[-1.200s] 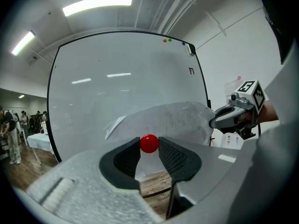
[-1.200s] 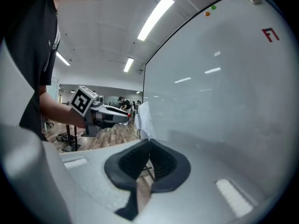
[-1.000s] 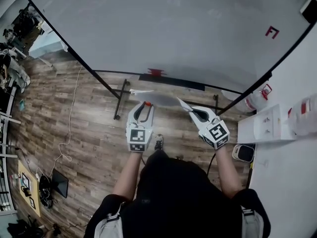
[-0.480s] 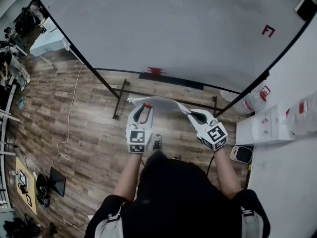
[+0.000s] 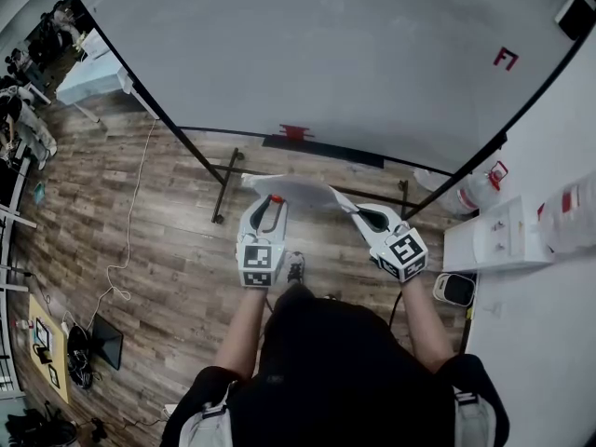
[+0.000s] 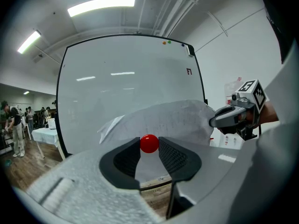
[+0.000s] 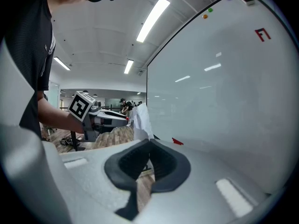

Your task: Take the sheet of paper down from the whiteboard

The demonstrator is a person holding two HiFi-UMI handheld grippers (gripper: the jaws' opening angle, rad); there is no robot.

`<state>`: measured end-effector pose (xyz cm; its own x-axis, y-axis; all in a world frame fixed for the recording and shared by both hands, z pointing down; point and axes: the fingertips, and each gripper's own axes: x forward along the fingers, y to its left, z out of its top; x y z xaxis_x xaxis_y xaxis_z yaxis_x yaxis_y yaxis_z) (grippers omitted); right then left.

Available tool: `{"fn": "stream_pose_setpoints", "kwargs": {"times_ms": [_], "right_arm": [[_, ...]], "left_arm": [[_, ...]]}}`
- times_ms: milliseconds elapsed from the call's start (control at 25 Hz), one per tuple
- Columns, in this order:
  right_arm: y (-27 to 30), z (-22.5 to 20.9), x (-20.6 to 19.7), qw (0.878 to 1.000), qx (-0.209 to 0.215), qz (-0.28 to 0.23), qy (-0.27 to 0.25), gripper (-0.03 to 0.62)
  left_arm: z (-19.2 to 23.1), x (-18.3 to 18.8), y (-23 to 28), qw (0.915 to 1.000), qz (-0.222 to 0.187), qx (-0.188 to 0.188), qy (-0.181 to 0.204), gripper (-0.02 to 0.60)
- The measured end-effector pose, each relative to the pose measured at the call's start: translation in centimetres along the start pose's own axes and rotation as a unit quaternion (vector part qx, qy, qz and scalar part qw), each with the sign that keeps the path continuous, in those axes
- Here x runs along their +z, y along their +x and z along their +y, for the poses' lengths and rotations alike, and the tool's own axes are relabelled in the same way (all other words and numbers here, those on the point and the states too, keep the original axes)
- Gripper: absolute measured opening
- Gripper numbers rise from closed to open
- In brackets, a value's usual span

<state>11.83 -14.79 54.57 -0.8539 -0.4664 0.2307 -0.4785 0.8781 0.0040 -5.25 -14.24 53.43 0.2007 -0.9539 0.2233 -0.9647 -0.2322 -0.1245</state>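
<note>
The white sheet of paper (image 5: 293,190) hangs free of the whiteboard (image 5: 326,54), roughly level in front of me. My right gripper (image 5: 346,205) is shut on its right edge. In the right gripper view the sheet (image 7: 141,120) runs edge-on out of the closed right gripper (image 7: 149,143). My left gripper (image 5: 273,200) sits at the sheet's left near side, shut on a small red ball magnet (image 6: 149,143). The sheet (image 6: 163,120) curves behind the left gripper (image 6: 149,146), with the right gripper (image 6: 212,122) at its far end.
The whiteboard stands on a black frame with legs (image 5: 223,189) on a wood floor. A red F-shaped magnet (image 5: 506,59) and a red piece on the lower rail (image 5: 294,133) stay on the board. A white wall, cabinet (image 5: 494,236) and water jug (image 5: 475,189) are at right.
The sheet has tipped flatter and shows more of its face. The left gripper with the magnet has shifted slightly. Both grips are unchanged.
</note>
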Motion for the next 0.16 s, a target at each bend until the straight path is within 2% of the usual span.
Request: {"fn": "stream_pose_setpoints", "kwargs": {"times_ms": [160], "right_arm": [[0.23, 0.12, -0.09, 1.000, -0.004, 0.000, 0.004, 0.003]], "left_arm": [[0.38, -0.37, -0.22, 1.0000, 0.002, -0.001, 0.000, 0.133]]}}
